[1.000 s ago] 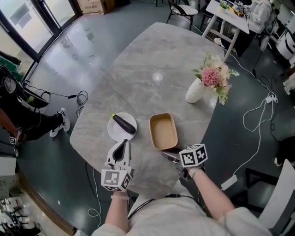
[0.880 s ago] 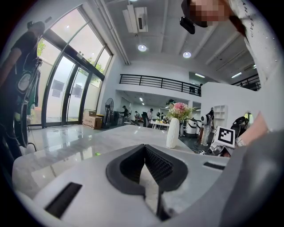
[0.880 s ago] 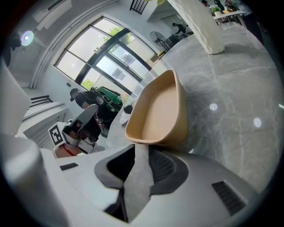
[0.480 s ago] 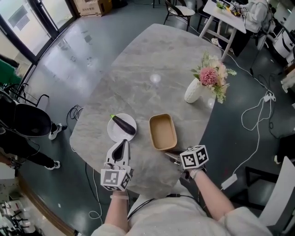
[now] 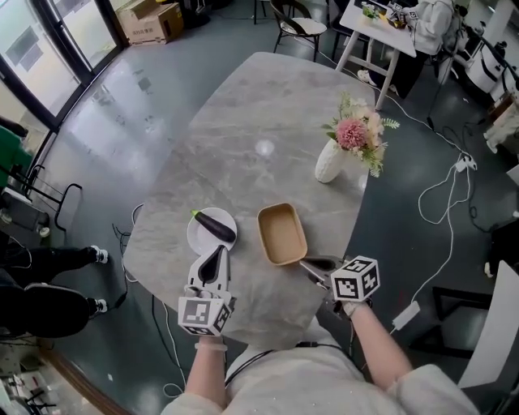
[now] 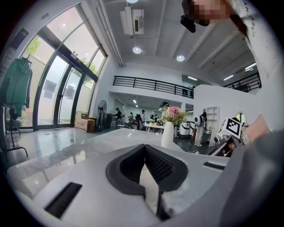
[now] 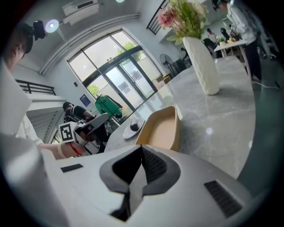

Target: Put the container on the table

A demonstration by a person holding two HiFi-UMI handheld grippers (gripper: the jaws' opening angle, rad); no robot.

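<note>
A tan rectangular container (image 5: 281,233) lies at the near side of the grey marble table (image 5: 243,138). My right gripper (image 5: 308,263) is shut on the rim at its near right corner. In the right gripper view the container (image 7: 164,128) stands tilted just beyond the closed jaws (image 7: 142,150). My left gripper (image 5: 217,253) hovers shut and empty just short of a white plate (image 5: 201,237) bearing a dark eggplant (image 5: 216,224). Its pads (image 6: 155,164) meet with nothing between them.
A white vase (image 5: 330,162) of pink flowers (image 5: 354,134) stands beyond the container near the table's right edge. Cables (image 5: 446,203) trail over the floor at right. A person's legs (image 5: 40,267) show at far left, and a white table (image 5: 381,20) at the back.
The right gripper's jaws have closed on the container's near corner, and that hand has risen a little. The left gripper has stayed put. The person at left has moved off.
</note>
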